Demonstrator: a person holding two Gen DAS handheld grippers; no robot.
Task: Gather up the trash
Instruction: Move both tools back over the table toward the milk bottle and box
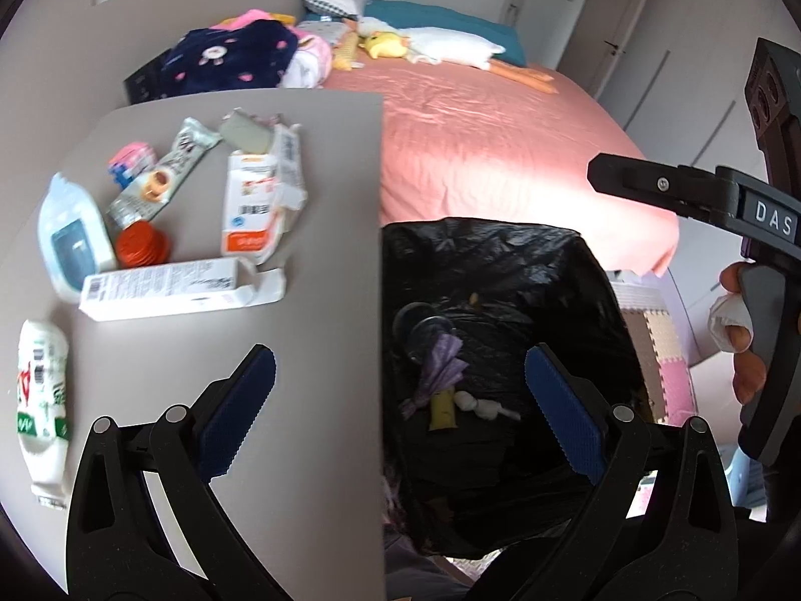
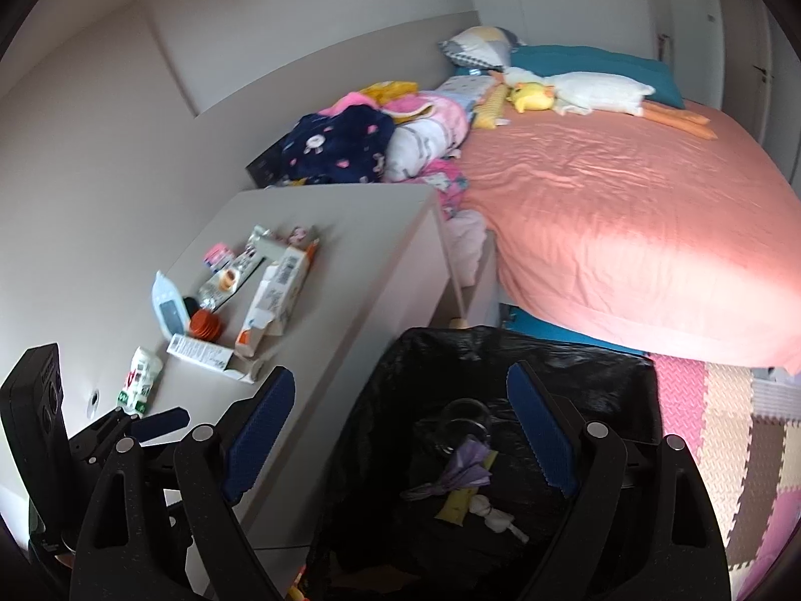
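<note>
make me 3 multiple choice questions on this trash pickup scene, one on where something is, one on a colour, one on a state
1. Where does the bin with the black bag stand?
A. on top of the bed
B. on the floor beside the grey table, near the bed's foot
C. on the grey table

2. What colour is the bedsheet?
A. salmon pink
B. dark green
C. white

3. How are the left gripper and the right gripper now?
A. both shut on cartons
B. left shut on a bottle, right open
C. both open and holding nothing

Answers:
1. B, the bag's rim sits below the grey table edge, next to the bed.
2. A, the sheet reads salmon pink in both views.
3. C, each gripper's blue pads stand wide apart with only the bin behind them.
</note>
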